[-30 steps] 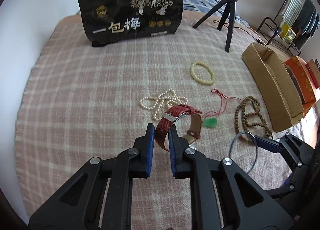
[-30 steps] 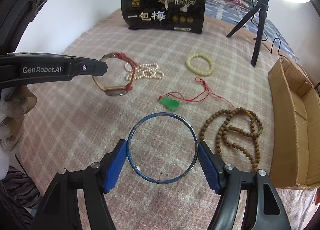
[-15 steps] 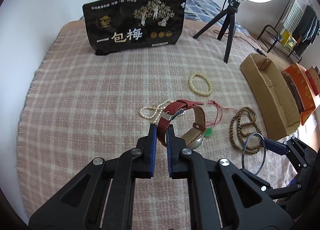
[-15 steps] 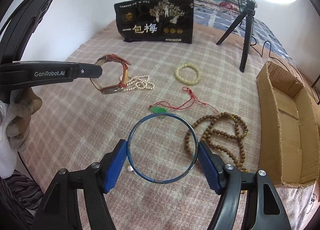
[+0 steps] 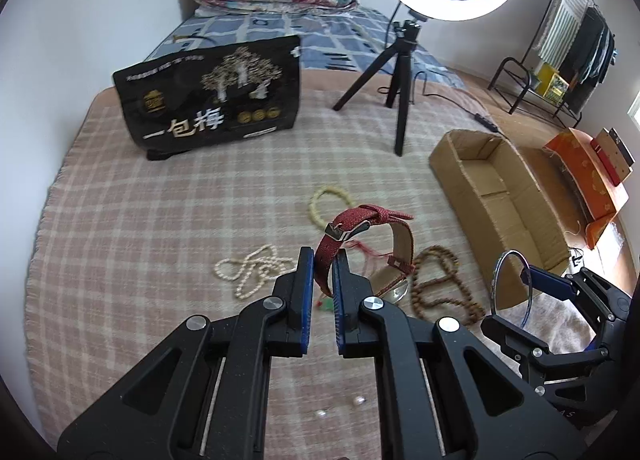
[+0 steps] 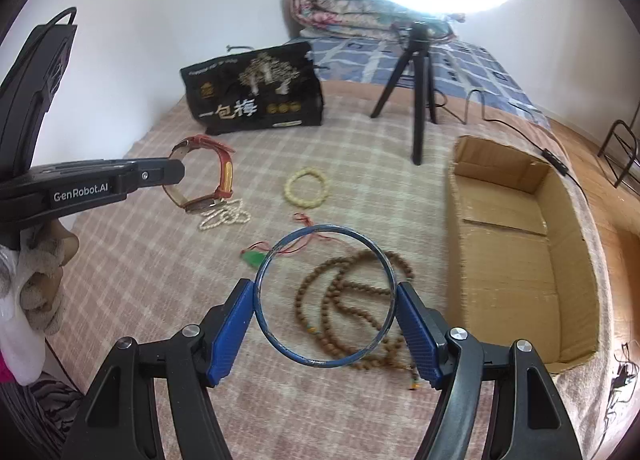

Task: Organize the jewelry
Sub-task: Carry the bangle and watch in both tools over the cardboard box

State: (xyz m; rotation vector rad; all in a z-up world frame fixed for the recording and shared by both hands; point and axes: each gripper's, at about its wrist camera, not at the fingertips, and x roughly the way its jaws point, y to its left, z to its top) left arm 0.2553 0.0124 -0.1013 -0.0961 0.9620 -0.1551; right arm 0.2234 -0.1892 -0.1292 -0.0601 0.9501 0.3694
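Early in the job: cardboard box (image 6: 516, 260) bare inside; pearl strand (image 5: 252, 266), cream bracelet (image 6: 307, 187), jade pendant (image 6: 253, 259) and brown beads (image 6: 352, 300) loose on the blanket. Left gripper (image 5: 322, 280) clamped on red watch (image 5: 360, 238), strap looped upright, case hanging low. Right gripper (image 6: 326, 330) pinching blue bangle (image 6: 325, 296) edgewise, held aloft, ring facing camera.

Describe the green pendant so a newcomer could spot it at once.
On the pink plaid blanket, look left of the open cardboard box, between the white pearl necklace and brown wooden bead strand. The small green pendant alone hangs on thin red cord.
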